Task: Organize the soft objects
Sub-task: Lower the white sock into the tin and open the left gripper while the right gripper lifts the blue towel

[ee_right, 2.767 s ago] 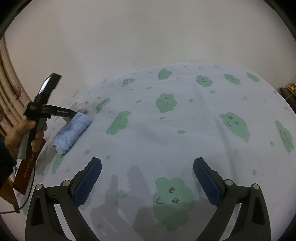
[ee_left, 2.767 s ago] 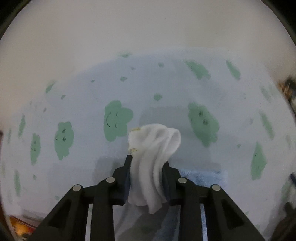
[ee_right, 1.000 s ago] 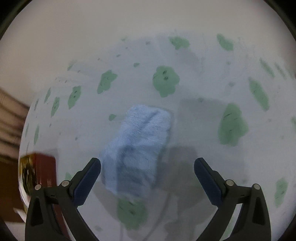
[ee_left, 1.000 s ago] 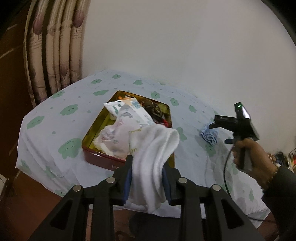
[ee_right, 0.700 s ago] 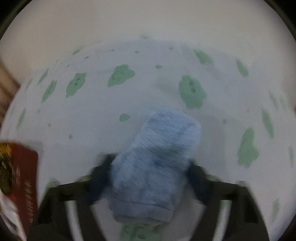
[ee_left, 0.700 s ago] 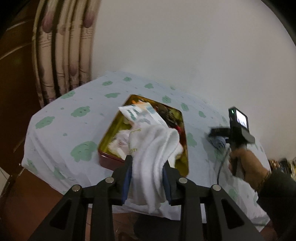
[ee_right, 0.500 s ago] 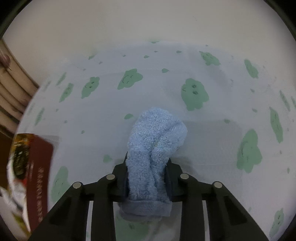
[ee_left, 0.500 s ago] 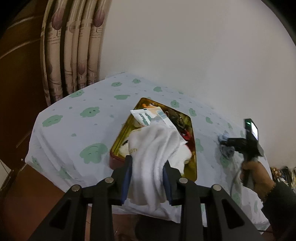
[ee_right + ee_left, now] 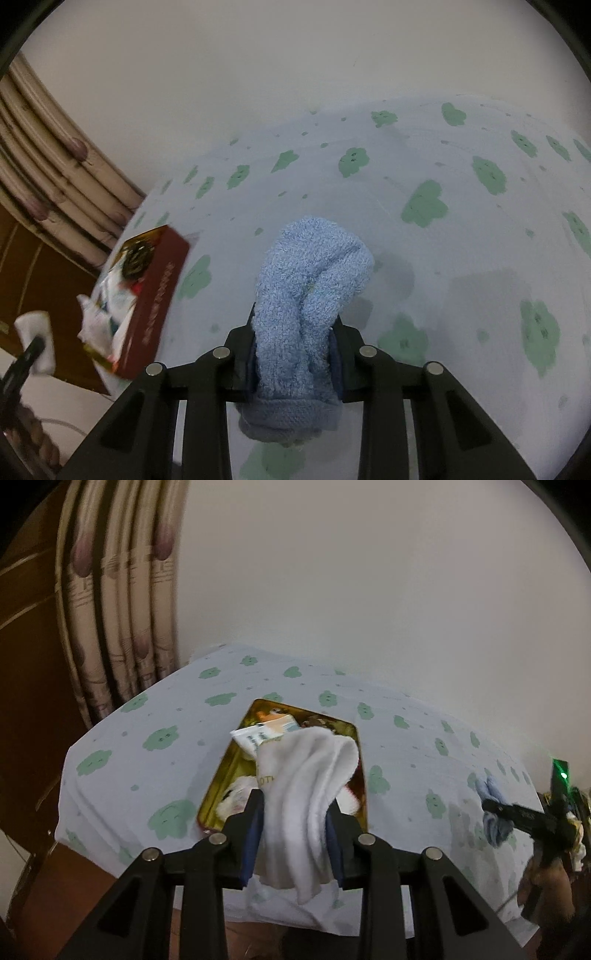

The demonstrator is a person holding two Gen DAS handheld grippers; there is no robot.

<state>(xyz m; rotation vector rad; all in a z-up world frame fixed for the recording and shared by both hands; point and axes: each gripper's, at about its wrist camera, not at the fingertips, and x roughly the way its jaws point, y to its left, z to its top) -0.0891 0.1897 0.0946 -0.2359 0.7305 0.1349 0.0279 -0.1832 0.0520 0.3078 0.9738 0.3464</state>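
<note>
Pale bedsheet (image 9: 406,746) with green cloud faces, spread wide under everything, meeting the plain wall (image 9: 369,590) behind and patterned curtains (image 9: 122,627) at its left corner. On the sheet, near that curtain corner, a red-sided gold-lined tin (image 9: 218,779), open, stuffed with paper packets and cloth. Raised in front of the tin: left gripper (image 9: 295,843), blue pads pinched tight on a white sock (image 9: 306,794), toe flopping up, cuff hanging below. Well right of the tin, above the sheet: right gripper (image 9: 295,363), likewise clamped narrow around a fluffy blue sock (image 9: 306,280), bunched and bulging forward, cuff drooping beneath.
</note>
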